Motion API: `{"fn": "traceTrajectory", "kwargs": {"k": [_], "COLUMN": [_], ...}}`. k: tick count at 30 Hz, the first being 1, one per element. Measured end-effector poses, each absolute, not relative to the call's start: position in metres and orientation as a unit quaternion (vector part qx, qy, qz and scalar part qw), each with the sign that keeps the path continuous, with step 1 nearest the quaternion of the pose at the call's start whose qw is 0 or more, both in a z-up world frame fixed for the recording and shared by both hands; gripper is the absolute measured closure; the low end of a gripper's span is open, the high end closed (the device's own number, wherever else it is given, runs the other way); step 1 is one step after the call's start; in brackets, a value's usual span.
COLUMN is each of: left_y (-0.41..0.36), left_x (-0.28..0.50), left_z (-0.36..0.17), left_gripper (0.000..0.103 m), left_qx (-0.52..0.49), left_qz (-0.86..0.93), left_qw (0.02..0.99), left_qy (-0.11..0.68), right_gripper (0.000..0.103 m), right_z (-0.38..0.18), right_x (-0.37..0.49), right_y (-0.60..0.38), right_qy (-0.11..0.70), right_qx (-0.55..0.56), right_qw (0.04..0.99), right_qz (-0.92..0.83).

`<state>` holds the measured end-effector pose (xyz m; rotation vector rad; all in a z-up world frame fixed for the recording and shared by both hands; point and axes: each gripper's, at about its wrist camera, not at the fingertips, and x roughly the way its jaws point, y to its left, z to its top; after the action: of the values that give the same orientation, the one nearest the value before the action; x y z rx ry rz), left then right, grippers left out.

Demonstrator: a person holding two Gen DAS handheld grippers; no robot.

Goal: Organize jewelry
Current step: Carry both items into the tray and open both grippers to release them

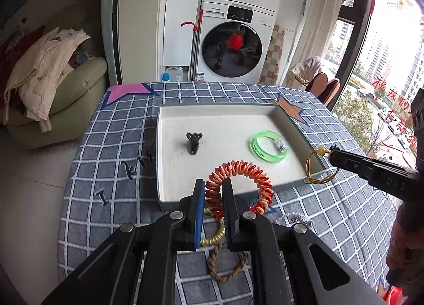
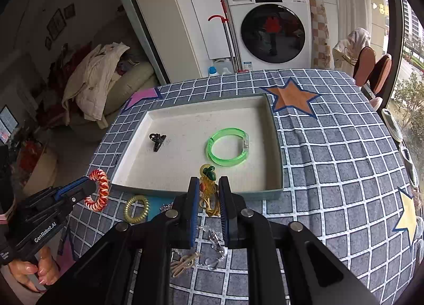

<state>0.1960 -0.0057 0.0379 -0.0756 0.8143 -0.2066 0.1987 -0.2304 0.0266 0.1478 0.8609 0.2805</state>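
Brown rope loop (image 1: 228, 265) — left view only

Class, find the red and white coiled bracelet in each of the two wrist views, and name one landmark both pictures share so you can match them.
Left wrist view: the red and white coiled bracelet is at centre bottom, clamped in the left gripper.
Right wrist view: the bracelet is at lower left, left of the tray.
Shared landmark: the green bangle inside the tray.
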Motion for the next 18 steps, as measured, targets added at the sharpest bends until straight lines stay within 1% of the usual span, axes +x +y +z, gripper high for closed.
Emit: {"fn": "traceTrajectory", "kwargs": {"k": [5,9,14,18], "left_y": [-0.005,-0.009,-0.018,-0.025], "left_x": [0.237,0.263,0.281,0.292], "left_z": [0.032,0.012,-0.017,-0.030], "left_gripper": [0.070,0.071,0.070,0.071], "left_qx": [-0.023,-0.016,-0.005,0.009], "left_qz": [-0.096,-0.100,-0.099,-0.093], "left_qw": [0.911,0.898,0.884,0.880], "left_qy": [0.402,0.427,0.457,0.466], "right_gripper": [0.087,0.087,0.087,0.087], "right_z": [0.013,-0.008,-0.039,-0.058], "right_x": [0.236,0.259,0.277,0.285], "right_y": [-0.211,-0.201,-0.198,-0.202], "right_qy": [0.432,0.455,0.489,0.508], "right_qx": [0.091,0.106,0.125,0.129], "right_qw": [0.884,0.869,0.848,0.838], "right_qz": [0.156,0.164,0.163,0.153]}}
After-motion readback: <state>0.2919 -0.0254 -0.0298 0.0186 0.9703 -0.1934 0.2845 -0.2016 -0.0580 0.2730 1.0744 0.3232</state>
